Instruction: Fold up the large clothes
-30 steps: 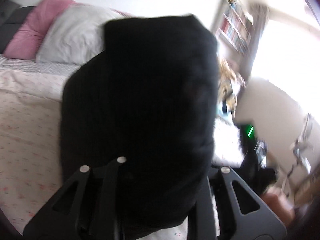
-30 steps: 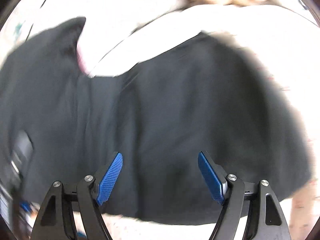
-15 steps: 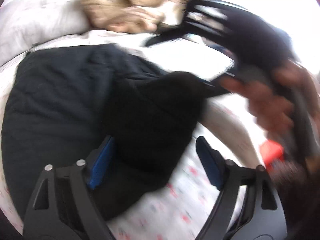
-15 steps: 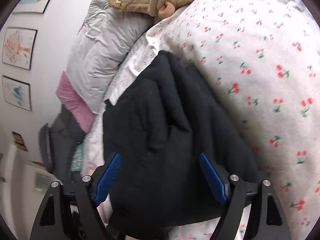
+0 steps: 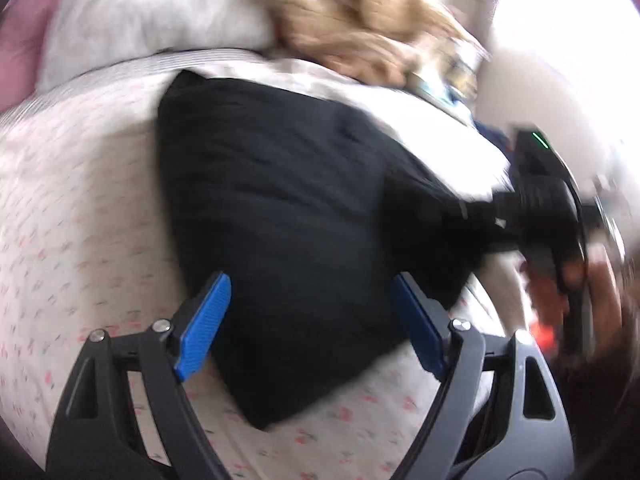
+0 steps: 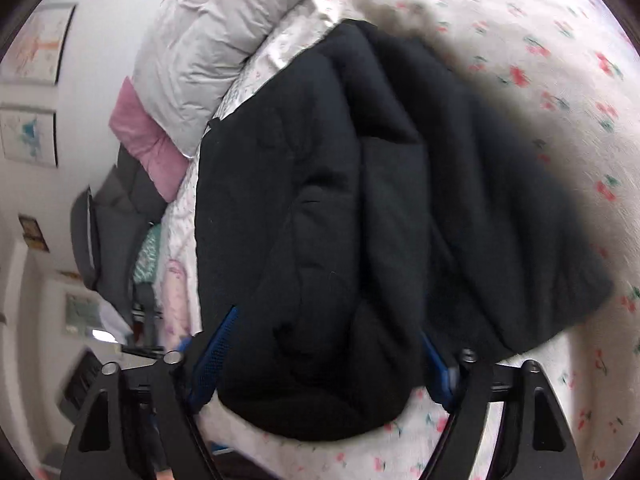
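The black garment [image 5: 288, 216] lies bunched on the flowered bedspread [image 5: 80, 208] below the grey pillow [image 5: 152, 20]. My left gripper [image 5: 308, 320] gapes wide, empty; my right gripper [image 6: 320, 356] straddles a thick fold, grip unclear. It looks soft, floppy; I'd take its corners

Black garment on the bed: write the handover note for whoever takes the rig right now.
Left gripper: open, empty, over the near edge of the black garment.
Right gripper: open, fingers astride a bunched end of the garment; a grip cannot be confirmed.
Garment lies on the floral bedspread, folded into a thick bundle below the grey pillow.
Left: neaten the bunched end, finish the fold.
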